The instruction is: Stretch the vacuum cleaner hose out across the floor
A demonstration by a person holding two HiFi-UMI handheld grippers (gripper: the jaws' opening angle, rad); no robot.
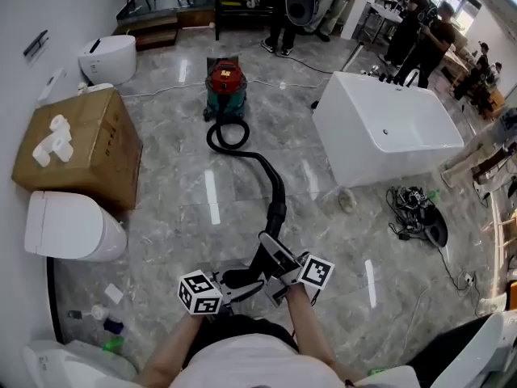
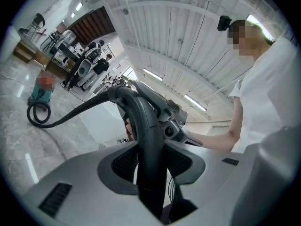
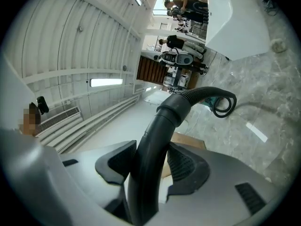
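Note:
The red and teal vacuum cleaner (image 1: 225, 82) stands far up the grey floor. Its black hose (image 1: 260, 166) makes one loop in front of it, then runs toward me and ends in a rigid black tube (image 1: 272, 253). My left gripper (image 1: 246, 281) reaches in from the left, shut on that tube. From the right, my right gripper (image 1: 279, 284) is shut on the same tube, close beside the left one. In the left gripper view the tube (image 2: 150, 168) fills the gap between the pads (image 2: 123, 163). In the right gripper view the tube (image 3: 146, 168) is clamped below the hose cuff (image 3: 180, 106).
A cardboard box (image 1: 81, 148) and a white toilet (image 1: 69, 229) line the left wall, with another toilet (image 1: 109, 55) further back. A white bathtub (image 1: 388, 124) stands at the right, a tangle of cables (image 1: 416, 212) below it. Several people (image 1: 420, 31) stand at the back.

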